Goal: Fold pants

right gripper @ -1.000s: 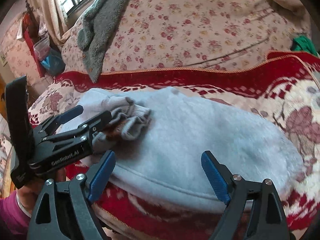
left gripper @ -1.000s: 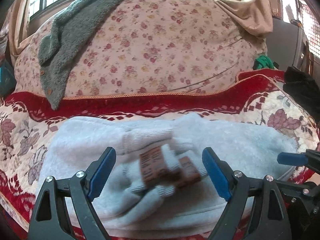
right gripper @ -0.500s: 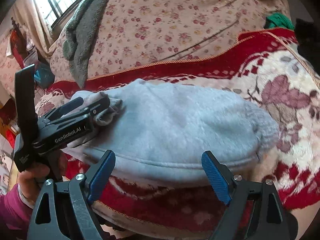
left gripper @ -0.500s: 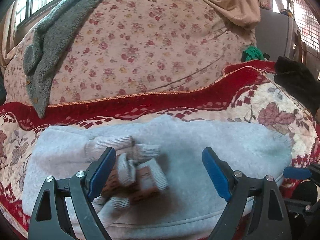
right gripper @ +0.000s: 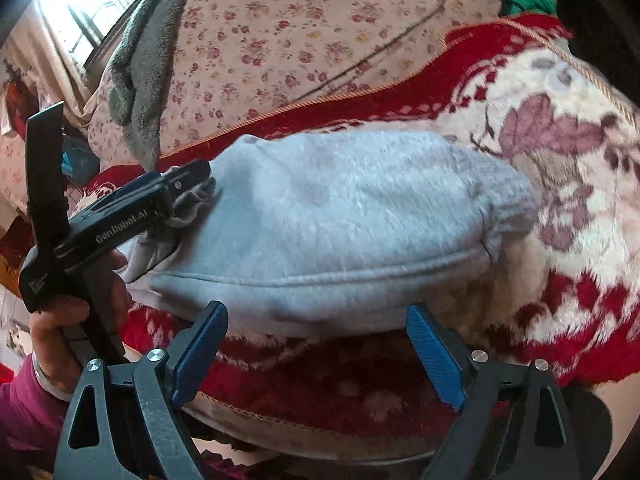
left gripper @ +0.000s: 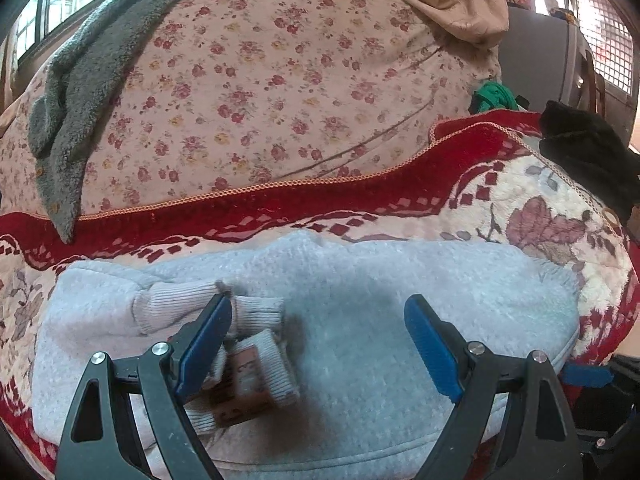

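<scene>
Now folded pants [left gripper: 360,320], both tongs agape

The pants [left gripper: 360,320] lie folded across the near part of the blanket [left gripper: 540,216], their cuffs [left gripper: 256,332] piled on top toward the left. Behind the blanket rises a quilt [left gripper: 280,80], with a towel [left gripper: 80,92] draped over its left side. A dark garment [left gripper: 588,160] sits far right.

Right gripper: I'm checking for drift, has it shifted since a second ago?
Yes. In its own view the pants and red blanket sit higher and further left than before, so the right gripper has pulled back and swung right.
</scene>
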`<state>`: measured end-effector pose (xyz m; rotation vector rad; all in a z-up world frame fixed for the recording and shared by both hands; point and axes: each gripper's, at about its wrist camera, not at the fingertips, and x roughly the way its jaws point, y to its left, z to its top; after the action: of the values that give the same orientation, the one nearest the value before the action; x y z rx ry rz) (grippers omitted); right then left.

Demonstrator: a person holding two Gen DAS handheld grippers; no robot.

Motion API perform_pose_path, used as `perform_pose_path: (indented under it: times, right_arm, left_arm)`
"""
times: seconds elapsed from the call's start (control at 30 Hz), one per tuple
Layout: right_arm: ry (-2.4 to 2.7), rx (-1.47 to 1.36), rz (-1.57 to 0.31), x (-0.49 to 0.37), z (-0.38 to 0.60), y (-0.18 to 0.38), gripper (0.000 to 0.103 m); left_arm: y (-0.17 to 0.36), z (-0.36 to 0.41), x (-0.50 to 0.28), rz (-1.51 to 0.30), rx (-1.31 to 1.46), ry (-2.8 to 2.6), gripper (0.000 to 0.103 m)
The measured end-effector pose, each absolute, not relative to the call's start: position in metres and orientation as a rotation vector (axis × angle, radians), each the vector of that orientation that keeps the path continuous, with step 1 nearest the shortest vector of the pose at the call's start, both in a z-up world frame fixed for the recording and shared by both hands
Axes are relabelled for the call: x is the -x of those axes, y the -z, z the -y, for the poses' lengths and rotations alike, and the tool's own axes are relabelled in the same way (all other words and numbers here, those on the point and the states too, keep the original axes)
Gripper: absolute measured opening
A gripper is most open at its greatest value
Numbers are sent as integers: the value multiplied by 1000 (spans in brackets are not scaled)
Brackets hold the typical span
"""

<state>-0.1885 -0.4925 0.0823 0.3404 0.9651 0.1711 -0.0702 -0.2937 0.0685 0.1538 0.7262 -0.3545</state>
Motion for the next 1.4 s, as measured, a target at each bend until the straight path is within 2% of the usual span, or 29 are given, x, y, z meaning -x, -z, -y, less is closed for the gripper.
perform_pose_path:
  times: [0.63,0.87,1.4]
  right_arm:
    - [-224,-751,-939,198,531,-45,100]
    - [-233,-763,-923,192,526,-39,100]
    - [-303,-842,-820,183,526,-28,101]
  left_arm:
    - [-68,330,46,-797,-187,609,91]
    - [-68,341,22,-849,-197,687,91]
    - [-43,421,-30,-983,-552,1053,91]
